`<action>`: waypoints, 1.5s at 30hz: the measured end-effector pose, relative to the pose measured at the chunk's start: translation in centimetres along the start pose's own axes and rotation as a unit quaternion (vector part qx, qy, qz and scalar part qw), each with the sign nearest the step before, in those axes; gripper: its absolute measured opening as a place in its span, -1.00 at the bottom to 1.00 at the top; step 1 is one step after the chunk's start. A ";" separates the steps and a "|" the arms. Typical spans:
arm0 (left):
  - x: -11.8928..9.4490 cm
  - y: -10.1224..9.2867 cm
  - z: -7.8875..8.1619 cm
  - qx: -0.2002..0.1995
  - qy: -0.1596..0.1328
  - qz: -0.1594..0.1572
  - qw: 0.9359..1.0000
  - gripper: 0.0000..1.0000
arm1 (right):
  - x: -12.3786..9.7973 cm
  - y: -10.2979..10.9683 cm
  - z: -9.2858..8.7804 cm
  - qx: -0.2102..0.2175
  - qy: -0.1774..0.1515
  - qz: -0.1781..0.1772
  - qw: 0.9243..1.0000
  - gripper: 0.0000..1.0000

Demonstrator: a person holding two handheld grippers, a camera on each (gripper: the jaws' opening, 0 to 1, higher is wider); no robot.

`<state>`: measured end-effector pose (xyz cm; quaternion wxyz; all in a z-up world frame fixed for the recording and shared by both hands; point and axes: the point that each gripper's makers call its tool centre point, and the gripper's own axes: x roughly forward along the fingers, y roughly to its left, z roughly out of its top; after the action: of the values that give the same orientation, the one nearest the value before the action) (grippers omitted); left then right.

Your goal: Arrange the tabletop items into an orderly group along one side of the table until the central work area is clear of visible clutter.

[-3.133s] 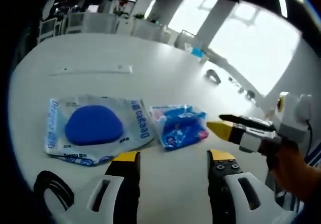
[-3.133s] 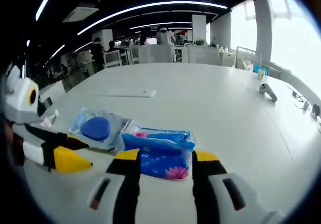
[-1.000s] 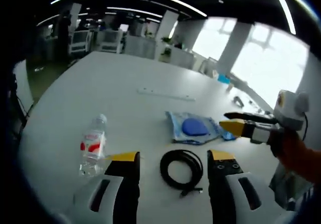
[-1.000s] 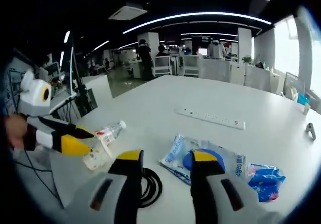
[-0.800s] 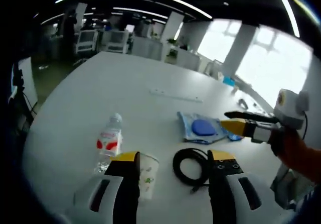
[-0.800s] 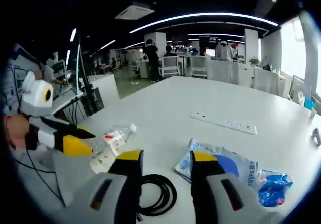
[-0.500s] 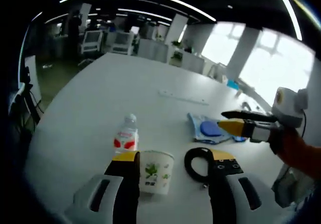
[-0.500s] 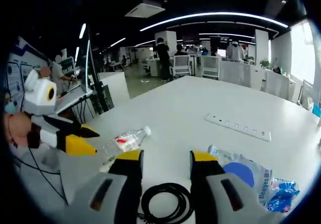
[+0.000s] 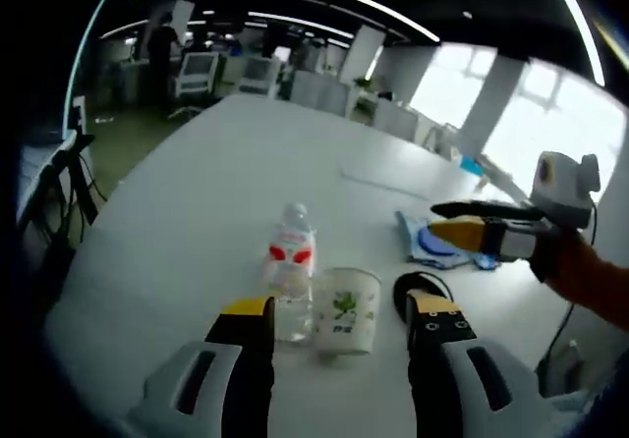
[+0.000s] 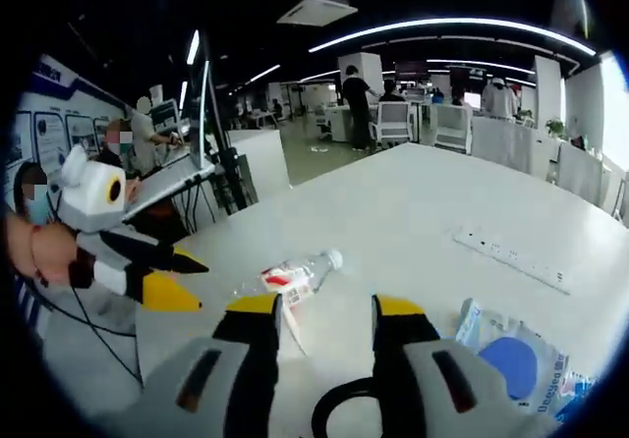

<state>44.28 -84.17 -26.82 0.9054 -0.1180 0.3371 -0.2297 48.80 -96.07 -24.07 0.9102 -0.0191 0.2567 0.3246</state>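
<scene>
My left gripper (image 9: pixel 339 309) is open low over the white table (image 9: pixel 187 232). A white paper cup (image 9: pixel 346 307) with a green leaf print stands just ahead of the gap, untouched. A clear water bottle (image 9: pixel 291 273) with a red label lies beside it on the left. A black coiled cable (image 9: pixel 417 289) sits to the right, with a blue-and-white pack (image 9: pixel 438 243) beyond. My right gripper (image 9: pixel 444 220) reaches in from the right above that pack. In the right gripper view its jaws (image 10: pixel 325 306) stand open with the bottle (image 10: pixel 291 277) beyond; the left gripper (image 10: pixel 187 279) hovers left.
A white power strip (image 10: pixel 513 251) lies farther back on the table. The blue pack (image 10: pixel 512 360) and part of the cable (image 10: pixel 342 406) lie at lower right. The table's near edge (image 10: pixel 211 227) drops toward desks, monitors and seated people. Office chairs stand far behind.
Both views have swung left along the table, so the bottle and cup now sit central and the blue packs have slid to the right. The items themselves have not moved.
</scene>
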 end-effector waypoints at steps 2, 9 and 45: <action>0.0 0.3 -0.2 0.000 0.001 0.002 1.000 0.00 | 0.5 0.3 -0.1 -0.004 0.005 0.011 1.000 -0.31; 0.0 0.9 -0.5 -0.002 0.004 0.007 1.000 0.00 | 1.9 1.2 -0.4 -0.014 0.022 0.046 0.999 -0.32; -1.4 0.5 -4.2 0.049 -0.013 -0.169 0.984 0.93 | 5.8 4.7 -5.8 -0.036 0.177 0.275 0.944 -0.42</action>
<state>40.72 -83.32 -29.33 0.8623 -0.1321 0.2891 -0.3941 47.17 -90.21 -31.25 0.7242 -0.0374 0.3967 0.5629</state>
